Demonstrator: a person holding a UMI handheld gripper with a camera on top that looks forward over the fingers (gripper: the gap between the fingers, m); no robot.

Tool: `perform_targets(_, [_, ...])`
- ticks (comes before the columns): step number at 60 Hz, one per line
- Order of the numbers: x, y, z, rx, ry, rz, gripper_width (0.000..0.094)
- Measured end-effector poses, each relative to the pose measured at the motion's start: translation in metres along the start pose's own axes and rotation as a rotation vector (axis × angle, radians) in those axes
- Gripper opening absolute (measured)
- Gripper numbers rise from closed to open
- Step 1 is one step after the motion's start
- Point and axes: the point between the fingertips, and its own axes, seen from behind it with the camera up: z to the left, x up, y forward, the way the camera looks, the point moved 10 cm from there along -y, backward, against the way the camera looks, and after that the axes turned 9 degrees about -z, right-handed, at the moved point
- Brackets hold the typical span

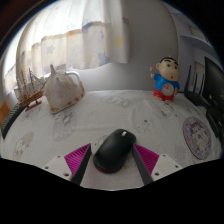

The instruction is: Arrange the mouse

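Black mouse [113,150] sits between the tool [112,160] fingers, resting on the patterned tabletop [150,120]. Magenta pads [78,157] spread apart, flanking it; contact unclear. Beyond: white teapot [62,88] and ship model [30,86] far side, cartoon figurine [166,79] opposite. Curtains behind.

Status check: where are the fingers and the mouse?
Gripper open, mouse between the fingers, resting on the table. Fingers not visibly pressing. Nothing close ahead; cartoon figurine and model ship far back.
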Motion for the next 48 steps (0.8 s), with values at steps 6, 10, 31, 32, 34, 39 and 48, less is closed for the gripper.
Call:
perform_targets(6, [0.007,0.018,-0.001,-0.001,0.004,0.005,0.0855])
perform_targets(10, [0.011,0.024,0.001,-0.001,0.002,0.010,0.0852])
perform_targets(31, [0.021,0.041,0.022,0.060,-0.055,0.012,0.0590])
perform_targets(32, [0.021,0.041,0.023,0.067,-0.054,0.016,0.0515])
perform_targets(34, [0.021,0.042,0.023,0.074,-0.058,0.023,0.0500])
perform_targets(39, [0.028,0.040,0.023,0.088,-0.095,0.047,0.0464])
perform_targets(48, [0.074,0.012,0.000,0.079,-0.063,-0.030,0.0451])
